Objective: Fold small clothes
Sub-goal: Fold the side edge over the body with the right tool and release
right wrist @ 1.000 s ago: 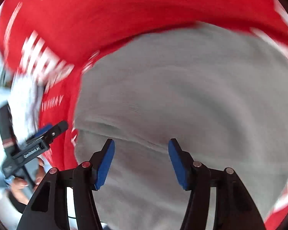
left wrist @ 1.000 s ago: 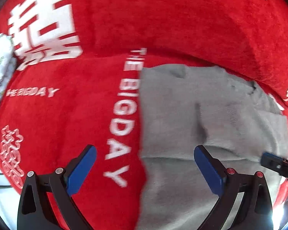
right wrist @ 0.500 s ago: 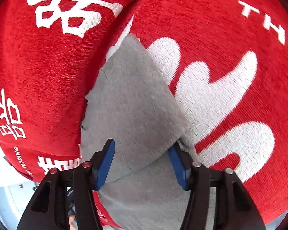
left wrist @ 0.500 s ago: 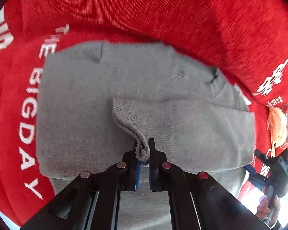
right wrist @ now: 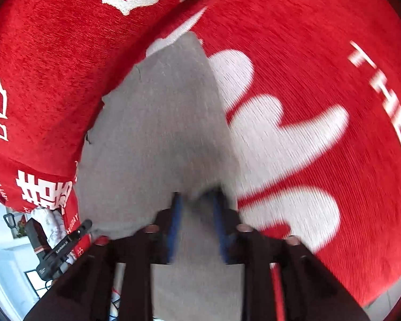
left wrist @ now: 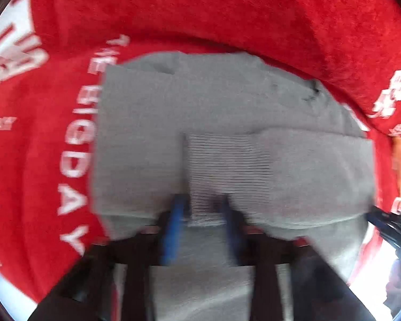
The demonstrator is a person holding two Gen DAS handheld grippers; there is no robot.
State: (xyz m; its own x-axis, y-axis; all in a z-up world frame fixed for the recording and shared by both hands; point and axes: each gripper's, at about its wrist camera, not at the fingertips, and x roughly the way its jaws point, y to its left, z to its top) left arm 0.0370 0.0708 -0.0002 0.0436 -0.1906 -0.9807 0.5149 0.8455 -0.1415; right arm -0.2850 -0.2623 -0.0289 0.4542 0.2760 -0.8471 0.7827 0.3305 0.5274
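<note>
Grey sweater point(left wrist: 227, 112) lies spread on the red blanket point(left wrist: 227, 13) ahead of both pairs of fingers, and it fills most of the left wrist view. The blanket, printed with white letters and symbols, covers everything beyond and to either side of the fingers in both views. One sleeve point(left wrist: 294, 165) is laid across the body of the sweater, running from the far right side inward. Its ribbed cuff point(left wrist: 227, 160) ends just ahead of the left gripper point(left wrist: 203, 208).

That gripper's blue fingers point(left wrist: 173, 222) stand a little apart, with the near edge of the cuff lying between them. The picture is smeared, so it is unclear whether they grip the cuff.

In the right wrist view a tapering grey part of the sweater point(right wrist: 160, 123) stretches away from the right gripper point(right wrist: 196, 200). Its blue fingers point(right wrist: 175, 222) are also slightly apart with grey cloth between them. Blur hides whether they pinch it.

As a judgement, the fold is at an early stage. One sleeve appears brought inward, while the part ahead of the right fingers still lies stretched out. The body itself has not yet been doubled over.
</note>
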